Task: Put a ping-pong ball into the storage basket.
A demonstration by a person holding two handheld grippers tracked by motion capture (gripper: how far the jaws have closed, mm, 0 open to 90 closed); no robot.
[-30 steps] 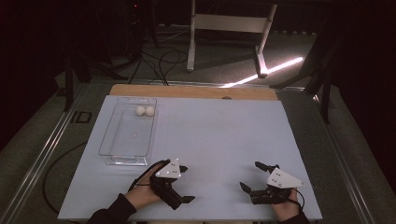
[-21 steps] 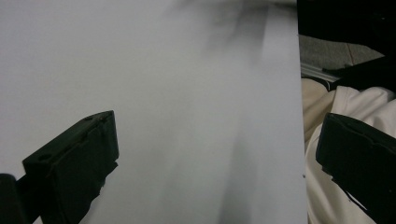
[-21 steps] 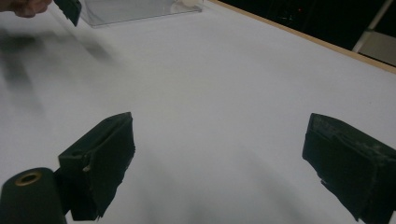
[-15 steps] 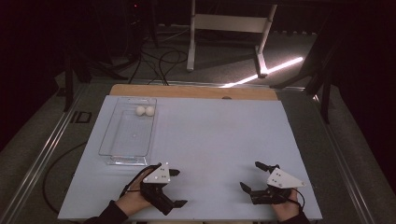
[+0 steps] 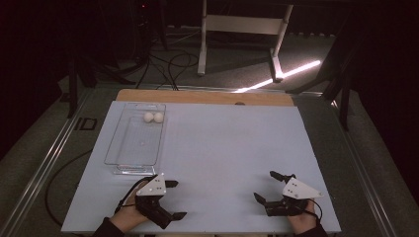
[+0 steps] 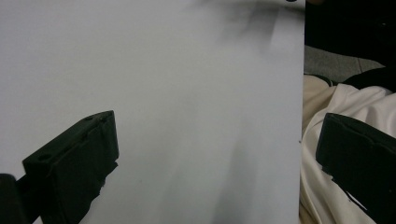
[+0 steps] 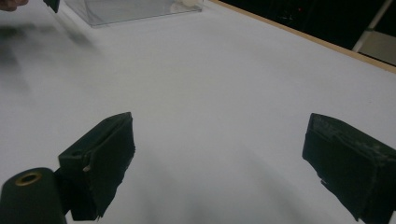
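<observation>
Over the last second the left gripper (image 5: pixel 174 199) has drawn back to the table's (image 5: pixel 222 148) near edge, jaws spread and empty; the right gripper (image 5: pixel 267 186) waits alike. Farther off, two white balls (image 5: pixel 153 117) sit inside the clear tray (image 5: pixel 116 148), suggesting placement is done.

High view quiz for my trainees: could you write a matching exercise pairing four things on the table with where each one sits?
Things:
1. two white balls
2. clear tray
3. left gripper
4. right gripper

Places:
A. near edge, right side
B. left part of the table, empty near end
C. far end of the tray
D. near edge, just below the tray

Pairs: 1-C, 2-B, 3-D, 4-A
</observation>
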